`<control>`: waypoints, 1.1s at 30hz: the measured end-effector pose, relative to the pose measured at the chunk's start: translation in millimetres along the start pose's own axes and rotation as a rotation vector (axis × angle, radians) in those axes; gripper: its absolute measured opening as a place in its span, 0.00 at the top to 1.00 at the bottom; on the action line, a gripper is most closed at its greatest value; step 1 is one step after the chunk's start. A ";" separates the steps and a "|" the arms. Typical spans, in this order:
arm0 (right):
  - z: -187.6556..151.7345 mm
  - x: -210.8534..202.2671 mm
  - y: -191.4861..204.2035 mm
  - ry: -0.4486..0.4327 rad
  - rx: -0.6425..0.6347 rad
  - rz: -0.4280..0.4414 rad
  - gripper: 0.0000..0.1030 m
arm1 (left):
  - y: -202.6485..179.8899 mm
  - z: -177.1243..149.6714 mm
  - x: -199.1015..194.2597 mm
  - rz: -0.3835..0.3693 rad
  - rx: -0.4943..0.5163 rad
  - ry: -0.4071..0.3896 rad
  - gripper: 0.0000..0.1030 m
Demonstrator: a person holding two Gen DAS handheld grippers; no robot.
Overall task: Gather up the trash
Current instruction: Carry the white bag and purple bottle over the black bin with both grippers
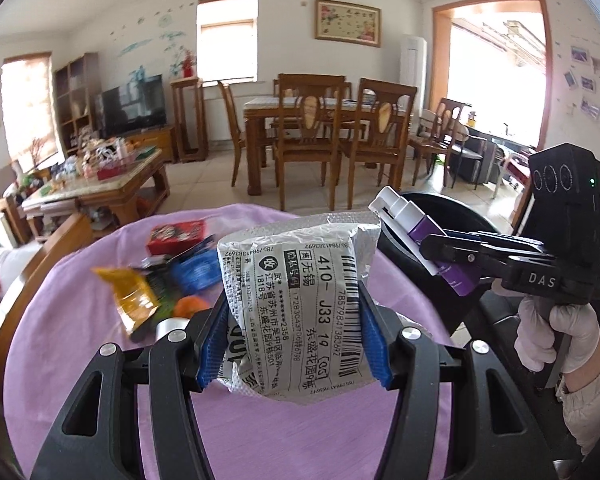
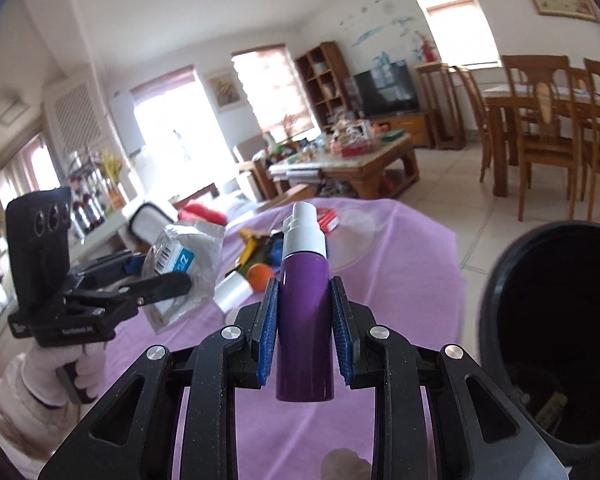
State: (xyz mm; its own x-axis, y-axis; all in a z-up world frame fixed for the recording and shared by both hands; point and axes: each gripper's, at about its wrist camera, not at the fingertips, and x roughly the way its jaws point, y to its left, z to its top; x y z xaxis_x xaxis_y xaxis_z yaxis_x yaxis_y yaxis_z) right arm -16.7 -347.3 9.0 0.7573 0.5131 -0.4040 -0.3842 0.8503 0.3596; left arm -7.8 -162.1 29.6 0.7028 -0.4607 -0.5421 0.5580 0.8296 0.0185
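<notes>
A crumpled silver mailer bag [image 1: 300, 312] is being gripped between the blue pads of the left gripper [image 1: 296, 336], above the purple-clothed table [image 1: 80, 340]. A purple spray bottle [image 2: 305, 312] is being clamped by the right gripper [image 2: 305, 328], beside the black bin [image 2: 556, 320]. Remaining litter [image 1: 156, 292] is being left on the cloth.

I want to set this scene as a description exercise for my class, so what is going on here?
A person in pale gloves is clearing rubbish off a table with a purple cloth. The left tool clamps a crumpled silver mailing bag, and the right tool clamps a purple spray bottle. A black bin stands open beside the table. Wrappers and an orange remain on the cloth.
</notes>
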 end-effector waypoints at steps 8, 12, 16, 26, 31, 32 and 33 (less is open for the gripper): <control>-15.4 -70.0 -66.4 -0.083 0.118 -0.114 0.75 | -72.0 18.0 34.9 -0.097 0.085 -0.004 0.45; -24.6 -98.3 -100.1 -0.120 0.180 -0.180 0.75 | -96.5 22.1 57.5 -0.142 0.087 0.007 0.45; -37.0 -116.2 -134.6 -0.133 0.263 -0.256 0.75 | -111.4 30.7 86.9 -0.192 0.054 0.027 0.45; -59.3 -111.9 -176.4 -0.127 0.391 -0.304 0.75 | -148.8 36.6 153.9 -0.209 0.056 0.128 0.45; -62.4 -104.0 -182.9 -0.127 0.420 -0.306 0.75 | -157.9 34.9 173.8 -0.200 0.070 0.177 0.45; -56.4 -100.3 -190.8 -0.126 0.424 -0.305 0.75 | -156.7 34.0 176.9 -0.201 0.072 0.184 0.45; -57.0 -99.5 -191.3 -0.128 0.422 -0.306 0.75 | -157.6 33.6 180.2 -0.202 0.076 0.193 0.45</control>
State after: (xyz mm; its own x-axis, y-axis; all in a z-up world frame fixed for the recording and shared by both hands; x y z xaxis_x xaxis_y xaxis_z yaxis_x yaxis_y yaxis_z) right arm -48.6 -554.3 -67.5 0.8699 0.2085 -0.4469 0.0898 0.8241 0.5593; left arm 45.8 -386.5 -42.8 0.4815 -0.5394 -0.6908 0.7148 0.6977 -0.0466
